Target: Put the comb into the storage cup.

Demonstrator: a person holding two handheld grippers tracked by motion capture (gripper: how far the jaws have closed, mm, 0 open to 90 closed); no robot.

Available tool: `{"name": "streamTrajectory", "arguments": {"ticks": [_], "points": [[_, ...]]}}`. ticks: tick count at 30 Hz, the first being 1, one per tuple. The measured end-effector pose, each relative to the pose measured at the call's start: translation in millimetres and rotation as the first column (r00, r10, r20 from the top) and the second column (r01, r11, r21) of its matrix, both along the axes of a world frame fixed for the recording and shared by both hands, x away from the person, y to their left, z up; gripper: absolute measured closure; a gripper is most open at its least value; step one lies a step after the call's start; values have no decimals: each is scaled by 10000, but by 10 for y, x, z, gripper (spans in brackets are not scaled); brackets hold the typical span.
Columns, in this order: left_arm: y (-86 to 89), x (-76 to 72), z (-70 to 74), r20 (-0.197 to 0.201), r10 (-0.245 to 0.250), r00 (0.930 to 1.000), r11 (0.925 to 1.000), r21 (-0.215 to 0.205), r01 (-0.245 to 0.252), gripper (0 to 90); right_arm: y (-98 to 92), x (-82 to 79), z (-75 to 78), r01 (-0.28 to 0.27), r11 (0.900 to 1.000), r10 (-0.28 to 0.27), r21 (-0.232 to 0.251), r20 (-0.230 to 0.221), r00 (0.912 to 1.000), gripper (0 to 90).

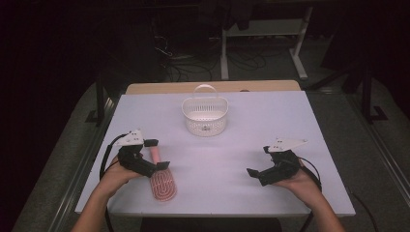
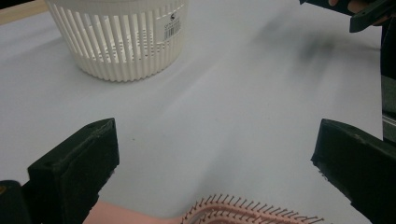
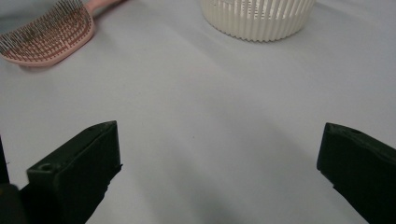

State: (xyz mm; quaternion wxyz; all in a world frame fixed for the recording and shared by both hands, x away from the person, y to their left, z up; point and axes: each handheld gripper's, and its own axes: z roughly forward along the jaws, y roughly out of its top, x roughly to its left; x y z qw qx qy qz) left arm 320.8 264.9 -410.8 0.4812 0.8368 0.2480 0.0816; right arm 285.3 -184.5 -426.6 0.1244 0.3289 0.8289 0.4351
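Overhead, left gripper is straddling the pink hairbrush, jaws released; right gripper, released, is facing the basket.

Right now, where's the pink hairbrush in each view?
High view: pink hairbrush lower left, beside the left gripper.
Left gripper view: bottom edge, between the open jaws.
Right gripper view: top left corner.
Shared landmark: white basket, beyond the brush.
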Motion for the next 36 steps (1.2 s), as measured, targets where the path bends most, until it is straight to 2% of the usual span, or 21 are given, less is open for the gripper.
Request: {"name": "streamTrajectory", "arguments": {"ticks": [14,25,33,36], "points": [[-32,125,110,108,86,9999,9999,-64,-86,8,-10,12,6,27,9999,-27,109,2,10000,0],[-59,250,191,328,140,9994,9999,16,-140,71,-9,18,4,33,9999,-33,134,-5,10000,0],[-68,355,254,506,189,9985,9998,83,-194,159,-18,20,7,55,9998,-54,175,-5,10000,0],[-66,392,262,511,258,9984,9995,148,-265,223,-19,20,8,72,9998,-72,181,-3,10000,0]]}}
